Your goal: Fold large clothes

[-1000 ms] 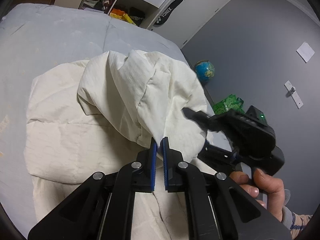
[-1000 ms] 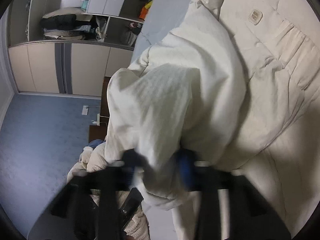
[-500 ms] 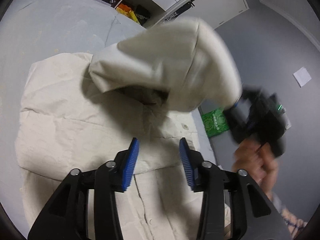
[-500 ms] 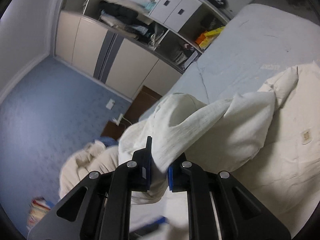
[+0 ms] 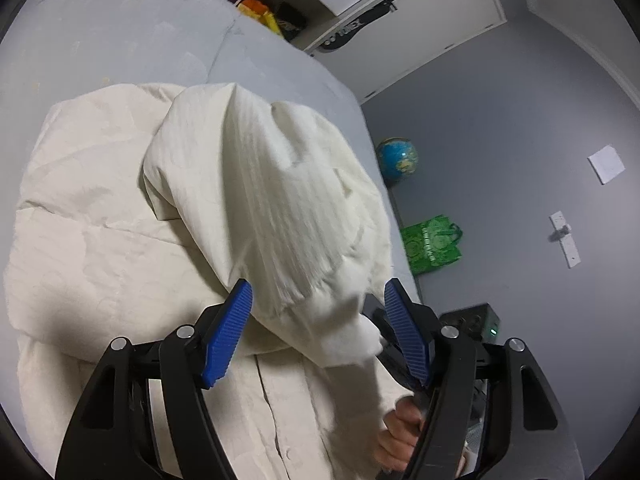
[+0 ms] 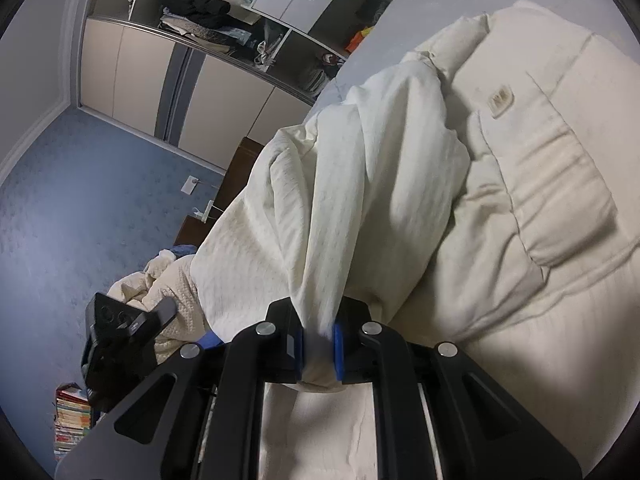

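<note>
My right hand-held gripper (image 6: 318,346) pinches the cream jacket's sleeve (image 6: 360,200) above the jacket (image 5: 100,248) spread on the bed (image 5: 120,32). My left hand-held gripper (image 5: 318,332), jaws just opened, grips nothing. I should lay the sleeve flat across the body, smoothly.
</note>
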`<action>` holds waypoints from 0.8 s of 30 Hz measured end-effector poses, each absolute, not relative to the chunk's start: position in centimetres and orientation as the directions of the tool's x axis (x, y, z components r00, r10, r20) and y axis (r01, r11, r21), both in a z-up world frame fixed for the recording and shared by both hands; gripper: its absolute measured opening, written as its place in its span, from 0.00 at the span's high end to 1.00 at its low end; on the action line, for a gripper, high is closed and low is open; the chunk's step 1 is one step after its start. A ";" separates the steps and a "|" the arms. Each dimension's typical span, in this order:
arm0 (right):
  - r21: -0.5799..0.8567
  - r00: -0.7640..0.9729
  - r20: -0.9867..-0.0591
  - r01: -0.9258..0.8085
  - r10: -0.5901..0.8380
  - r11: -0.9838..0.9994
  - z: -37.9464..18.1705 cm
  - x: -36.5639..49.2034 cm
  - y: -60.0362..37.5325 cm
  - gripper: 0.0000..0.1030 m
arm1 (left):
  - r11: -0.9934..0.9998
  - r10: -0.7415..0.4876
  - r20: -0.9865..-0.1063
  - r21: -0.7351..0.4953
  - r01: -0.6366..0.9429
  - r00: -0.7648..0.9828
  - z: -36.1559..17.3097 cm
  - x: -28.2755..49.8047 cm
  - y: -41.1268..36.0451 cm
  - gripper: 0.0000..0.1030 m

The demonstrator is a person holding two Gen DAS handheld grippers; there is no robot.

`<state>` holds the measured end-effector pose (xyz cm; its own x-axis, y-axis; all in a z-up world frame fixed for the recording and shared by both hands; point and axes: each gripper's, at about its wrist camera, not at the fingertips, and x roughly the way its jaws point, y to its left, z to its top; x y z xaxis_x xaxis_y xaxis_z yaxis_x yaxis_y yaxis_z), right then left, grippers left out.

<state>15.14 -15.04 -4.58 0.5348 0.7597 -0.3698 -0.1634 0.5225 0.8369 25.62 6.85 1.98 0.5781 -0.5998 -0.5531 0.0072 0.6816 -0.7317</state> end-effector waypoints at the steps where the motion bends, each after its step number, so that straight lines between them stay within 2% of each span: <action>1: 0.835 0.533 -0.373 -0.165 0.759 0.526 -4.6 15.1 -15.0 0.92 | 0.685 -0.599 -0.558 -0.729 0.005 0.574 1.9 26.1 6.8 0.52; 3: 0.829 0.531 -0.383 -0.164 0.756 0.535 -4.6 15.0 -15.1 0.92 | 0.730 -0.577 -0.603 -0.683 0.018 0.551 1.6 27.0 5.9 0.76; 4: 0.828 0.530 -0.385 -0.163 0.755 0.537 -4.6 15.2 -15.2 0.92 | 0.753 -0.560 -0.622 -0.658 0.022 0.547 1.6 27.1 5.6 0.83; 6: 0.825 0.528 -0.391 -0.162 0.754 0.541 -4.8 15.0 -15.4 0.92 | 0.770 -0.549 -0.652 -0.638 0.014 0.523 0.9 27.0 5.2 0.87; 10: 0.808 0.498 -0.429 -0.162 0.753 0.567 -5.3 15.2 -15.3 0.92 | 0.776 -0.551 -0.704 -0.630 -0.036 0.447 -2.5 26.6 5.2 0.87; 14: 0.764 0.447 -0.504 -0.169 0.739 0.623 -7.0 14.7 -14.6 0.92 | 0.823 -0.505 -0.771 -0.566 -0.053 0.388 -5.4 26.5 4.7 0.87; 19: 0.749 0.437 -0.530 -0.161 0.727 0.643 -7.1 14.4 -14.7 0.91 | 0.830 -0.496 -0.784 -0.554 -0.060 0.374 -6.4 27.1 4.3 0.85; 24: 0.688 0.443 -0.579 -0.185 0.684 0.702 -4.5 14.1 -15.1 0.79 | 0.827 -0.500 -0.782 -0.559 -0.064 0.371 -6.6 27.0 4.6 0.84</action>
<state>14.13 -15.12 -4.50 0.4426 0.6844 -0.5794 -0.1852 0.7020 0.6877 27.00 4.55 -6.60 0.3713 -0.4999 -0.7825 -0.0640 0.8269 -0.5586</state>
